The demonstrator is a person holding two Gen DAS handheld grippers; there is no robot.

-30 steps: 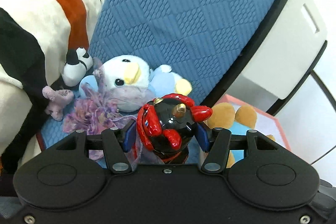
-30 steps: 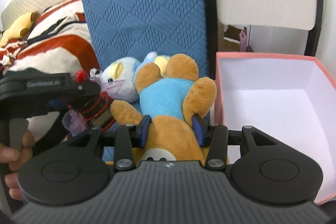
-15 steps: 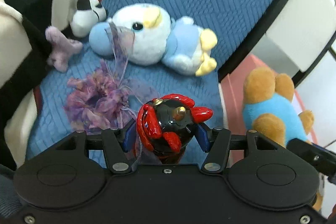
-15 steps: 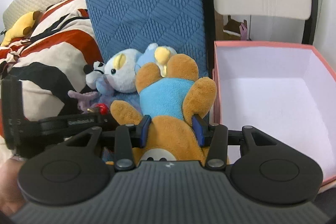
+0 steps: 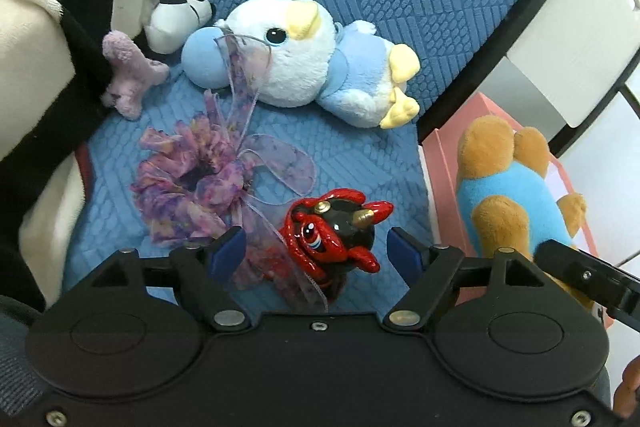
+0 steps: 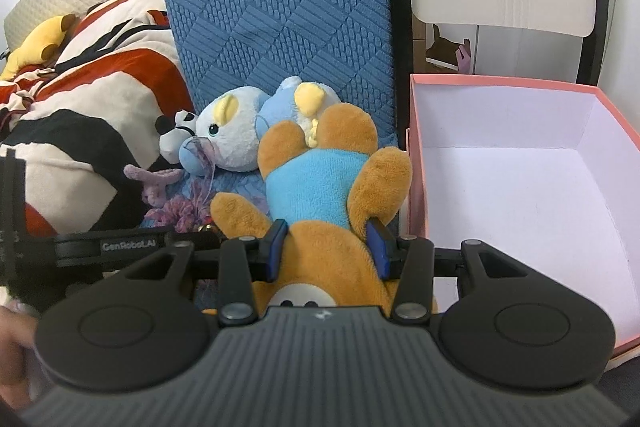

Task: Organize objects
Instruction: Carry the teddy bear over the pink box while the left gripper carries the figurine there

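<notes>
A: Why does the left gripper [image 5: 316,245] have its jaws spread around the red and black figurine [image 5: 334,241]?

B: They are opening at this moment. The figurine sits between the blue pads with a gap on either side, so nothing presses on it. It rests on the blue quilted cushion [image 5: 360,155], right by the purple scrunchie [image 5: 192,183], whose sheer ribbon trails across it. My guess is it is being let go there.

A: And the right gripper [image 6: 327,243]?

B: Clamped on the brown bear in the light blue shirt [image 6: 316,183]. The pads dig into the plush near its head, so it hangs feet away from the camera, just beside the pink box [image 6: 418,163], which looks empty. I judge the bear is held there because the box is where it goes.

A: What is left on the cushion?

B: The blue and white bird plush [image 5: 296,55], a small panda toy [image 5: 178,13] and a lilac plush piece [image 5: 130,75], tucked against the striped blanket [image 5: 48,39]
</notes>
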